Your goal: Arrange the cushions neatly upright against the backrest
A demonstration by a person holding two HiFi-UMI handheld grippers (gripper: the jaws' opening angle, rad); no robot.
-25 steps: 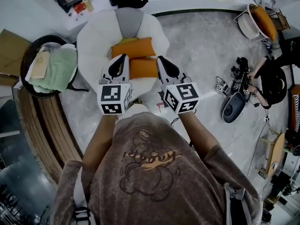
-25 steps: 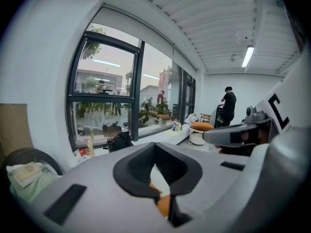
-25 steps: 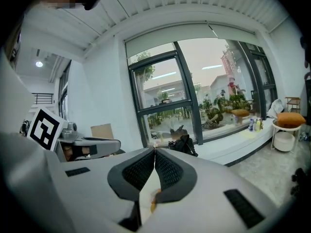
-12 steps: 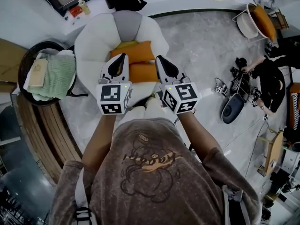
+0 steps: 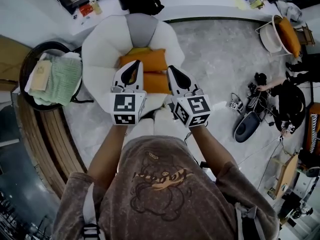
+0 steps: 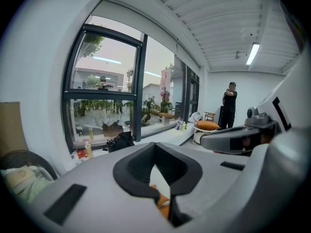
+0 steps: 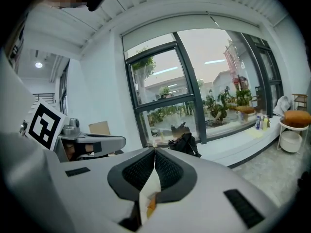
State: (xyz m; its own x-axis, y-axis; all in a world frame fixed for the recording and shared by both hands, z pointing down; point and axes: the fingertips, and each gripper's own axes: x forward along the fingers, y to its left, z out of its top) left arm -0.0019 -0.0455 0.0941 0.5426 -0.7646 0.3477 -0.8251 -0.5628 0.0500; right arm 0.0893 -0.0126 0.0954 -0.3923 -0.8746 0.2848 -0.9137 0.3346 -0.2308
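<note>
Approach step, I'd say, nothing grabbed yet. Mid-frame, the left gripper (image 5: 135, 64) and right gripper (image 5: 173, 70) are both held out w/ jaws pinched together, empty. Just past the tips, two orange cushions lie flat on the seat of the white armchair (image 5: 99, 46): front cushion (image 5: 156, 83), rear cushion (image 5: 148, 60). The grey backrest (image 5: 141, 29) is above. Next move probably: open the jaws, take the front cushion's edge, then stand it up.

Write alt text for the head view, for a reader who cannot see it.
From above, a person aims the shut left claw and shut right claw at two orange cushions on a white chair. A basket stands left of it.
</note>
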